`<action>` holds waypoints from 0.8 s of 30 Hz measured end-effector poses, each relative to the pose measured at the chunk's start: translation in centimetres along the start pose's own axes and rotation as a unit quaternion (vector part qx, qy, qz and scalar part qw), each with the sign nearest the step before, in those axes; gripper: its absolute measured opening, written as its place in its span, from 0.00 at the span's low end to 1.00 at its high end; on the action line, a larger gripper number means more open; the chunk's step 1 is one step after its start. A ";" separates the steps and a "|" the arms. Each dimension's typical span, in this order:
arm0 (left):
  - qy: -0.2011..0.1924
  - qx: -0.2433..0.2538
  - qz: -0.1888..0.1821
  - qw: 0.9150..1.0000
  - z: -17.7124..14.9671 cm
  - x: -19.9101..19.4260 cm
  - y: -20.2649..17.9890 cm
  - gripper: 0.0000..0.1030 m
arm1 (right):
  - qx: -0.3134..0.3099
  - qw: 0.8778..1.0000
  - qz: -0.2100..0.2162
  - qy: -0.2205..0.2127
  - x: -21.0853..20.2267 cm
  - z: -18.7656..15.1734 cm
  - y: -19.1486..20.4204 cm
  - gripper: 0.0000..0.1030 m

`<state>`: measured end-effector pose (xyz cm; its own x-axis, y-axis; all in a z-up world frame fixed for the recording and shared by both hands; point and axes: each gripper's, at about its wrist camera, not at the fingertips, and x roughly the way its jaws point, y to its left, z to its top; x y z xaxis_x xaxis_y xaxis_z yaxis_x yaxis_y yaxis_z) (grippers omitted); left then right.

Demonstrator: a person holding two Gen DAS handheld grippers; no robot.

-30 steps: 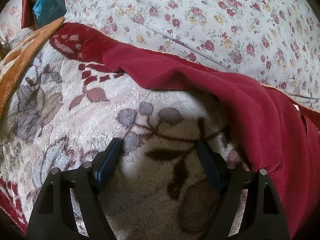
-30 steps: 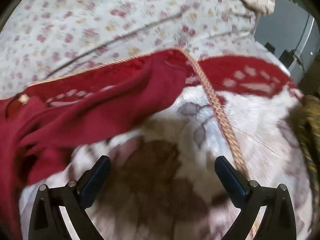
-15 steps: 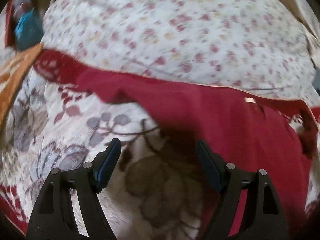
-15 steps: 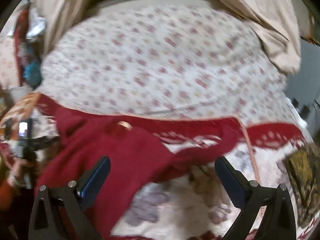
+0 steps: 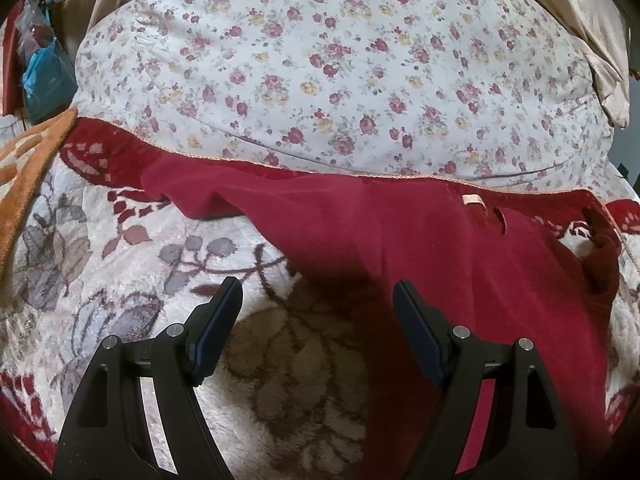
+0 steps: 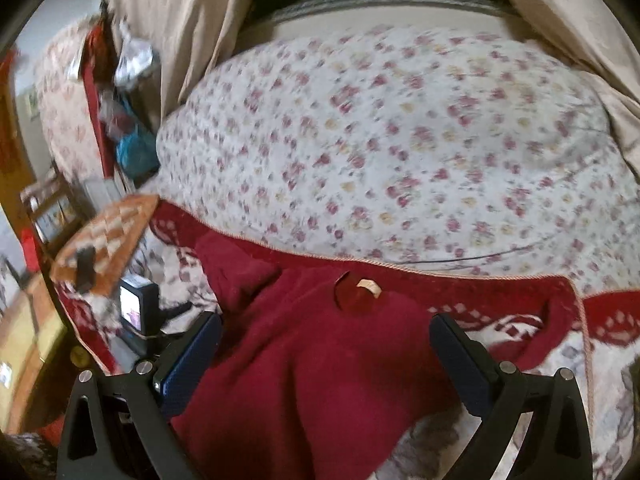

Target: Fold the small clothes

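Observation:
A dark red top [image 5: 460, 264] lies spread on a fleece blanket [image 5: 120, 272] with leaf patterns; its neck label [image 5: 471, 199] faces the far edge. One sleeve stretches left [image 5: 192, 196], the other lies at the right [image 5: 600, 264]. My left gripper [image 5: 318, 304] is open and empty above the blanket at the garment's left side. In the right wrist view the same top [image 6: 320, 360] fills the middle, label [image 6: 369, 288] up. My right gripper [image 6: 326, 344] is open and empty above its body.
A large floral quilt [image 5: 340, 72] is heaped behind the blanket. An orange patterned cloth [image 5: 28, 156] lies at the left. Beige curtains [image 6: 180, 20] hang behind. The other gripper's camera unit [image 6: 136, 312] shows at the left of the right wrist view.
Both grippers have pulled back and risen, so the whole top shows. The right gripper has swung left from the blanket's corded edge to over the garment's body. Both stay open.

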<state>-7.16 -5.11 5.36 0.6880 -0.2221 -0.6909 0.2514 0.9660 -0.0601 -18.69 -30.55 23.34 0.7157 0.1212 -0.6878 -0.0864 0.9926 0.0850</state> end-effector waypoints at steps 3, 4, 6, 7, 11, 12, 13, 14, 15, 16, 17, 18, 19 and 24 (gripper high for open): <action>0.001 -0.001 0.010 1.000 0.3 0.1 0.1 0.76 | -0.022 1.000 -0.016 0.014 3.7 -0.3 1.0 1.00; 0.003 -0.003 0.010 1.000 0.4 0.2 0.2 0.76 | -0.025 0.999 -0.018 0.017 5.1 -0.6 1.4 1.00; 0.006 -0.007 0.010 1.000 0.6 0.4 0.5 0.76 | -0.022 0.999 -0.026 0.028 8.5 -0.7 2.4 1.00; 0.008 -0.008 0.013 1.000 0.6 0.5 0.6 0.76 | -0.020 0.999 -0.026 0.033 9.9 -1.4 2.7 1.00; 0.014 -0.013 0.018 1.000 0.9 1.0 0.9 0.76 | -0.017 0.998 -0.026 0.055 14.0 -2.5 3.6 1.00; 0.014 -0.016 0.019 1.000 1.0 1.2 1.0 0.76 | -0.020 0.998 -0.029 0.058 14.9 -2.6 3.6 1.00; 0.013 -0.018 0.020 1.000 1.1 1.4 1.1 0.76 | -0.022 0.997 -0.035 0.057 15.5 -3.1 4.2 1.00; 0.012 -0.019 0.021 1.000 1.2 1.5 1.1 0.76 | -0.025 0.997 -0.038 0.060 16.1 -3.1 4.2 1.00; 0.011 -0.018 0.024 0.999 1.2 1.7 1.1 0.76 | -0.024 0.997 -0.040 0.059 16.6 -3.4 4.5 1.00; 0.011 -0.017 0.028 0.999 1.2 1.9 1.2 0.76 | -0.022 0.997 -0.040 0.059 17.1 -3.6 4.9 1.00; 0.012 -0.016 0.032 0.999 1.3 2.2 1.3 0.76 | -0.018 0.997 -0.038 0.063 17.6 -3.7 4.8 1.00; 0.013 -0.016 0.034 0.999 1.3 2.3 1.4 0.76 | -0.012 0.997 -0.033 0.066 18.1 -3.7 4.7 1.00; 0.014 -0.016 0.035 0.999 1.3 2.6 1.5 0.76 | -0.006 0.997 -0.030 0.068 18.4 -3.9 4.7 1.00; 0.021 -0.022 0.038 0.999 1.4 3.3 2.2 0.76 | -0.002 0.997 -0.029 0.074 20.1 -4.2 4.8 1.00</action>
<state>-3.37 -3.87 3.89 0.6745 -0.1437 -0.7242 0.1690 0.9849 -0.0380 -7.61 -23.34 6.90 0.6094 0.0615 -0.7904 -0.0509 0.9980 0.0384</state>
